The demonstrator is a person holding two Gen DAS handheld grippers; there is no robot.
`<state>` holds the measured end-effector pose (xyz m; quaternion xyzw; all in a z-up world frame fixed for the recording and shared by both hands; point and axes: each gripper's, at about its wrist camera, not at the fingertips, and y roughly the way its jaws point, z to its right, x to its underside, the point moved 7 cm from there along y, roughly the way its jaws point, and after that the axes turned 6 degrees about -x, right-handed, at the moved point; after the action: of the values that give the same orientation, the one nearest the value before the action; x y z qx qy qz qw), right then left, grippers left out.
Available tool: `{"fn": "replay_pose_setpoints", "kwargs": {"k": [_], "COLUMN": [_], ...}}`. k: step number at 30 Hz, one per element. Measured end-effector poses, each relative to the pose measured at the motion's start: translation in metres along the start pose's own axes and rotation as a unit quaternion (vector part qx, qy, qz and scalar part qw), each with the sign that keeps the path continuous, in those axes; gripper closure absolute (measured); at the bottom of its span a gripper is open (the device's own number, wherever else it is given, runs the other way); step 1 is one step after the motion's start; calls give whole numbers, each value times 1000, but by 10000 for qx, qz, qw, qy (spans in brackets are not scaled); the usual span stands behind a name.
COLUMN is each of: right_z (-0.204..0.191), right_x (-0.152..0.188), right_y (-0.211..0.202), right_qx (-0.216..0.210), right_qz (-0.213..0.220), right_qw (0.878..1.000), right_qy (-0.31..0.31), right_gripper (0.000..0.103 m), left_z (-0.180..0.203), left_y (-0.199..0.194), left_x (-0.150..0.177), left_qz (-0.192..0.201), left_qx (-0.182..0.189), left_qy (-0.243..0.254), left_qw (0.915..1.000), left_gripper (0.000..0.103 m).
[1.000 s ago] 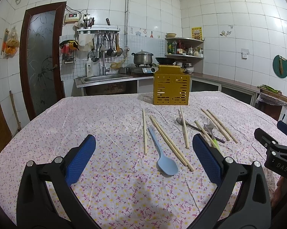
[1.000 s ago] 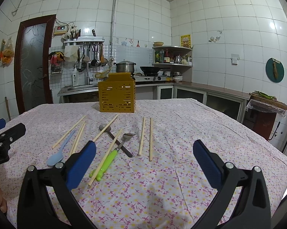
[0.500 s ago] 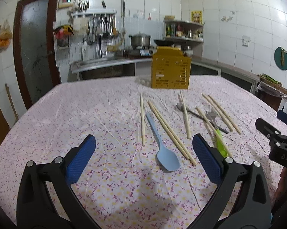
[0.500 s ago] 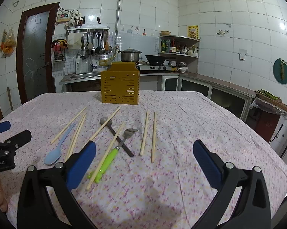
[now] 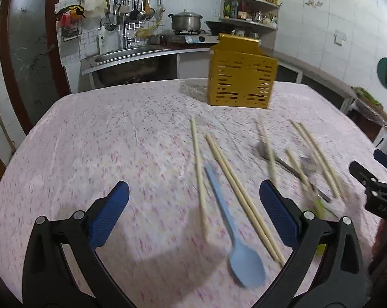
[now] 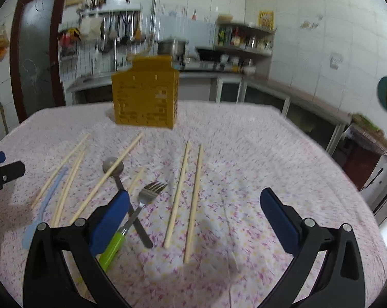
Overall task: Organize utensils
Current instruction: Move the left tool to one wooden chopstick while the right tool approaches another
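On the counter point(image 6: 245, 154), our left gripper point(image 5: 193, 220) and right gripper point(image 6: 194, 218) hang with jaws released; crossed fork point(image 6: 148, 195) and spoon point(image 6: 116, 170) could snag together.

A home kitchen: white tiled walls, a steel sink point(image 5: 121, 54) and hanging ladles point(image 5: 135, 2) at upper left, a pot point(image 5: 185, 20) on a stove at top centre, a corner shelf of bottles point(image 5: 247, 9).

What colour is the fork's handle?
Bright green; the fork has a metal head. It shows best in the right wrist view, beside the right gripper's left finger.
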<state>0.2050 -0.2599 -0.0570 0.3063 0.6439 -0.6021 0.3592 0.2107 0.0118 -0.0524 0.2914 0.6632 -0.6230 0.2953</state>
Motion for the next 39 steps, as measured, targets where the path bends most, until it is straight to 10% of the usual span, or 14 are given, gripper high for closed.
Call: {"fn": "replay_pose_setpoints", "kwargs": {"k": [19,25,39], "right_z": [41,46,28], "right_x": [-20,-12,-22], "right_y": [114,127,142], "right_qx": [358,351,-20], "right_qz": [-952,-1264,-1374], "right_qw": [9937,9895,9891], "right_qy": [466,602,528], "right_gripper": [6,32,83], "left_z": [-15,-13,6], "left_y": [107,114,131], "left_x": [-23,-26,-34], "left_qz": [-902,-962,-1269], "left_qx": [-197,-71,24], "left_qy": [-134,-159,95], "left_qw": [9956,9952,9919], "left_gripper": [5,8,50]}}
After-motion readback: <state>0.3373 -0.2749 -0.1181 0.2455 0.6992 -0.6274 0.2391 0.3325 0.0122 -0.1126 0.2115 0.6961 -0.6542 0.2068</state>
